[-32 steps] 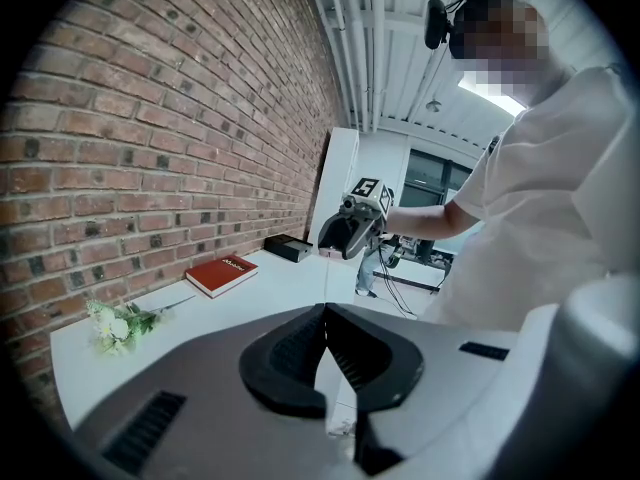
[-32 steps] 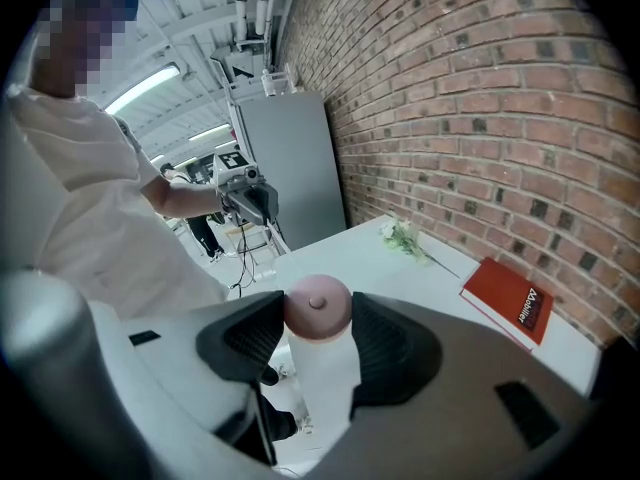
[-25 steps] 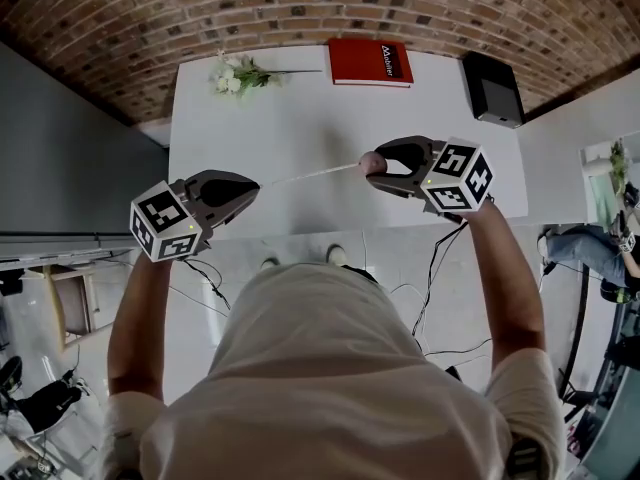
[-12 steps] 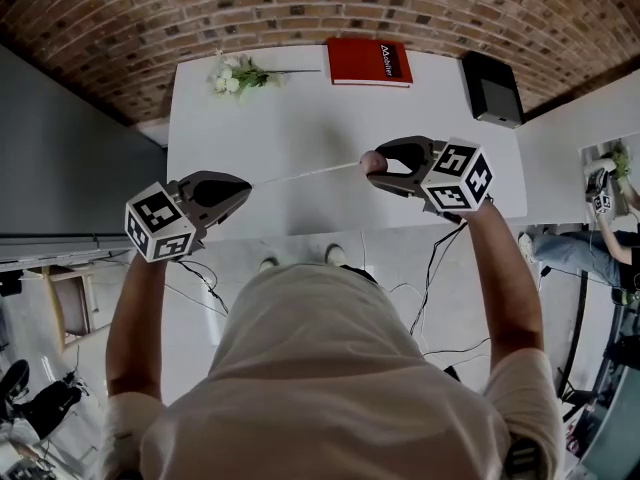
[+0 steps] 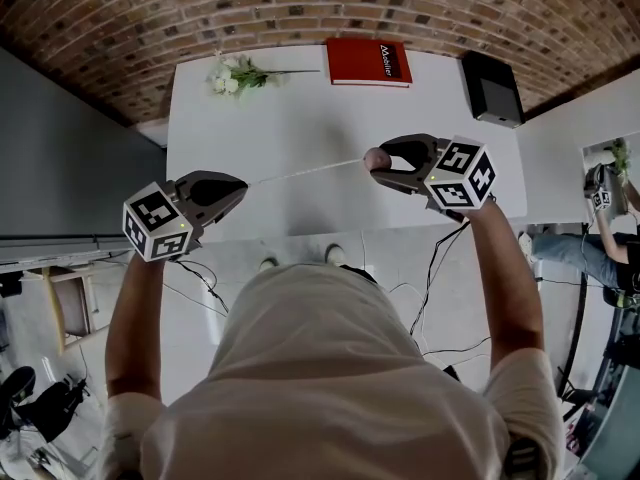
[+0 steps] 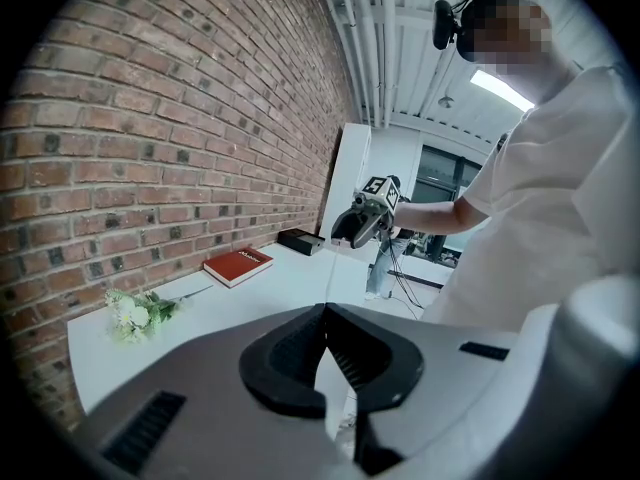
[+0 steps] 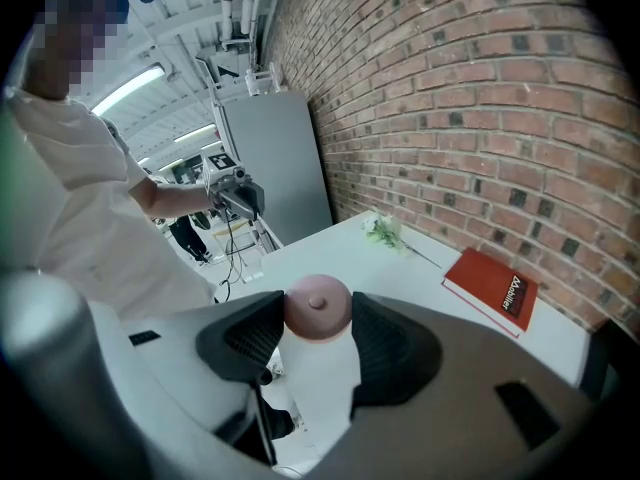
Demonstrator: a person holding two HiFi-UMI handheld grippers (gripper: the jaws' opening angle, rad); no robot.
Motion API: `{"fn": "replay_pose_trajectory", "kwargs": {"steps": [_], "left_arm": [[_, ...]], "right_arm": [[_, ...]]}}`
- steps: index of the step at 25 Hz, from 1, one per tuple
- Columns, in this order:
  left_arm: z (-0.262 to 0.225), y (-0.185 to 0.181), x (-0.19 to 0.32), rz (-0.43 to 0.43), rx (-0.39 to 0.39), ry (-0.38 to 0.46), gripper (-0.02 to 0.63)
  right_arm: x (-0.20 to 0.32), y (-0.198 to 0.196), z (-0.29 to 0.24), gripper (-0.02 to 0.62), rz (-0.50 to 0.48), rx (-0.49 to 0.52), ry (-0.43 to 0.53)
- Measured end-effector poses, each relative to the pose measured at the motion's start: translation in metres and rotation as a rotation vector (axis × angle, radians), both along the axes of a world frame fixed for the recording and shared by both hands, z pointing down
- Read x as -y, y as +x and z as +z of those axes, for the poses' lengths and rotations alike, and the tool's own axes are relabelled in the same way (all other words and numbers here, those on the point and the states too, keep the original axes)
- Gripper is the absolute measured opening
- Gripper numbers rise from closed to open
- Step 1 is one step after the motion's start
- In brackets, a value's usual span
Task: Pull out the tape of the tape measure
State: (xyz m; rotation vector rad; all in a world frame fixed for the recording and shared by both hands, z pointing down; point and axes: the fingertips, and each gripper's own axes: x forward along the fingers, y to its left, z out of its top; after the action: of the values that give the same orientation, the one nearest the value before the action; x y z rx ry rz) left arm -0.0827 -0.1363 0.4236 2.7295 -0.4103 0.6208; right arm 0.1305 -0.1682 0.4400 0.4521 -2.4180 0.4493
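A small round pink tape measure (image 5: 374,158) (image 7: 317,309) sits between the pads of my right gripper (image 5: 382,162) (image 7: 318,313), held above the white table (image 5: 300,118). A thin white tape (image 5: 300,173) runs from it leftward to my left gripper (image 5: 238,186), whose jaws are shut on the tape's end. In the left gripper view the tape (image 6: 327,278) shows edge-on, stretching from the closed tips (image 6: 325,311) toward the right gripper (image 6: 362,218) across the table. Both grippers hover near the table's front edge, well apart.
A red book (image 5: 370,62) (image 7: 492,286) lies at the table's far edge, a black box (image 5: 492,89) at the far right corner, a bunch of white flowers (image 5: 233,74) (image 6: 135,313) at the far left. A brick wall (image 5: 320,3) stands behind the table. Cables hang by my right arm.
The left gripper has drifted a little left and toward me, so the tape between the two grippers is slightly longer. The right gripper has stayed almost in place.
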Motion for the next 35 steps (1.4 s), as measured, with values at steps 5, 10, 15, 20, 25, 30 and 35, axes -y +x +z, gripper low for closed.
{"fn": "replay_pose_trajectory", "kwargs": {"steps": [5,10,15,20,25,30,35], "left_arm": [[0.002,-0.003,0.001,-0.006,0.005,0.0,-0.003],[0.004,-0.006,0.002,-0.016,0.015,0.001,-0.003],[0.005,-0.009,0.004,-0.023,0.016,0.0,-0.003],[0.005,-0.01,0.003,-0.023,0.028,0.002,-0.003],[0.004,-0.014,0.004,-0.028,0.034,0.001,-0.003],[0.006,-0.018,0.004,-0.03,0.04,-0.003,-0.003],[0.007,-0.022,0.006,-0.039,0.048,-0.003,-0.003]], "right_arm": [[0.002,0.005,0.002,0.218,0.012,-0.006,-0.001],[0.004,0.011,0.004,0.218,0.025,-0.014,0.0],[0.003,0.013,0.007,0.218,0.029,-0.014,-0.007],[0.002,0.013,0.007,0.218,0.032,-0.013,-0.007],[0.003,0.017,0.006,0.218,0.045,-0.017,-0.006],[0.004,0.022,0.007,0.218,0.058,-0.021,-0.004],[0.006,0.028,0.008,0.218,0.073,-0.023,-0.006]]}}
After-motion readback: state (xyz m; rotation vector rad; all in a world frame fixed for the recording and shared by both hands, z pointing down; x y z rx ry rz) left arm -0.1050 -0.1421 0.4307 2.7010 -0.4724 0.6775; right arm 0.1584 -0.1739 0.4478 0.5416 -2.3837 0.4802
